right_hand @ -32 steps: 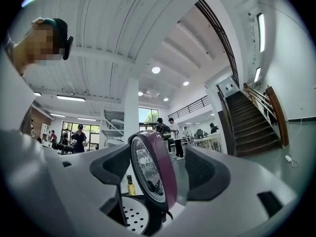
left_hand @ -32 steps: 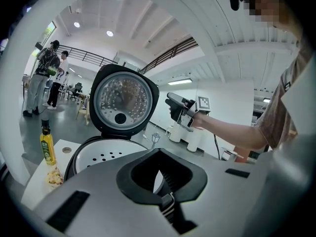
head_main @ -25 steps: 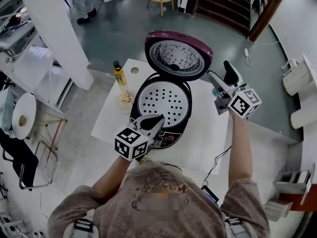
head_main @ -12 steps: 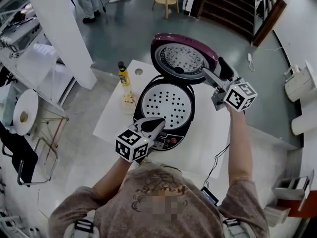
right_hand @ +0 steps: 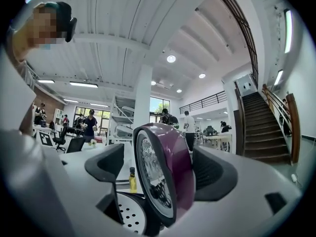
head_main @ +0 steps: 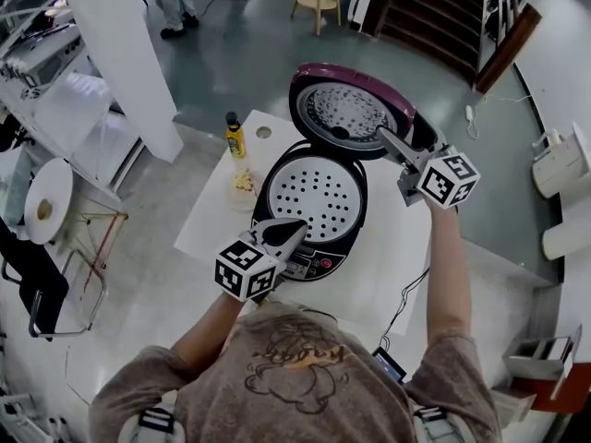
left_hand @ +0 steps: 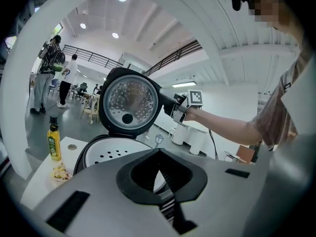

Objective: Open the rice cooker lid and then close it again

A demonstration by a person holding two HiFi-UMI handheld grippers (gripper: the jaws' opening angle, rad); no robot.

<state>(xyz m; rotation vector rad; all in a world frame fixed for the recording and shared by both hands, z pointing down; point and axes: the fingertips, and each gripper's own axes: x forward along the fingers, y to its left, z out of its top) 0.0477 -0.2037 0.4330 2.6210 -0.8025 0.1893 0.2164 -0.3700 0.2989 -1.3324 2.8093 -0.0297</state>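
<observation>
Purple plastic is covering the back of the round rice cooker lid (head_main: 346, 111), which is standing open at the far side of the black rice cooker body (head_main: 354, 224) on the white table (head_main: 392, 266). The lid's dimpled metal inner face is looking back toward the person and over the perforated white inner plate (head_main: 309, 192).

The right gripper (head_main: 399, 132) is reaching in level from the lid's right side. In the right gripper view the lid's rim is showing nearly edge-on, upright between the two jaws. The metal face is turning to the left jaw and the purple shell is lying right against, or just beside, the right jaw. The jaws are standing wide and have just been closing a little around that rim; the left pad is sitting clear of the metal, so this is not yet looking like a firm pinch.

The left gripper (head_main: 284, 231) is hovering over the cooker's front control panel, its jaws together and holding nothing. It is well apart from the lid, so the right hand is much the nearer.

Closing is probably coming next: the lid would be swinging about its rear hinge, toward the person and down onto the body.
</observation>
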